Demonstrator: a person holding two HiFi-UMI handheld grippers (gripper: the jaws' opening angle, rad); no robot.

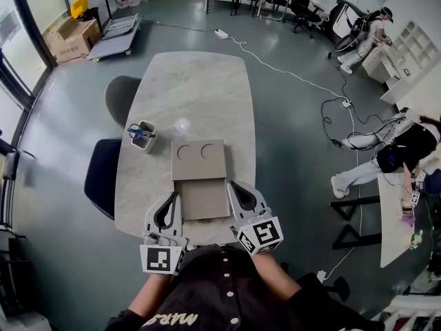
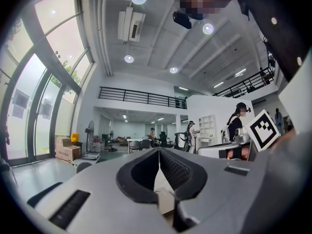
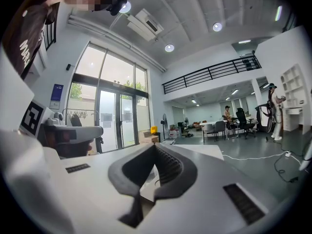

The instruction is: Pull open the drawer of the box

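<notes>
A tan box (image 1: pixel 198 159) with two round recesses in its top lies on the marble table (image 1: pixel 200 88). Its drawer (image 1: pixel 202 198) stands pulled out toward the table's near edge. My left gripper (image 1: pixel 175 196) rests beside the drawer's left edge, and my right gripper (image 1: pixel 232 183) sits at the drawer's right edge. In the left gripper view the left gripper (image 2: pixel 158 150) has its jaws meeting at the tips with nothing between them. In the right gripper view the right gripper (image 3: pixel 155 146) looks the same. Both point level across the room.
A white cup (image 1: pixel 143 136) holding blue-handled tools stands left of the box. A small clear object (image 1: pixel 181 125) lies just beyond the box. Two chairs (image 1: pixel 120 96) (image 1: pixel 102 174) stand along the table's left side.
</notes>
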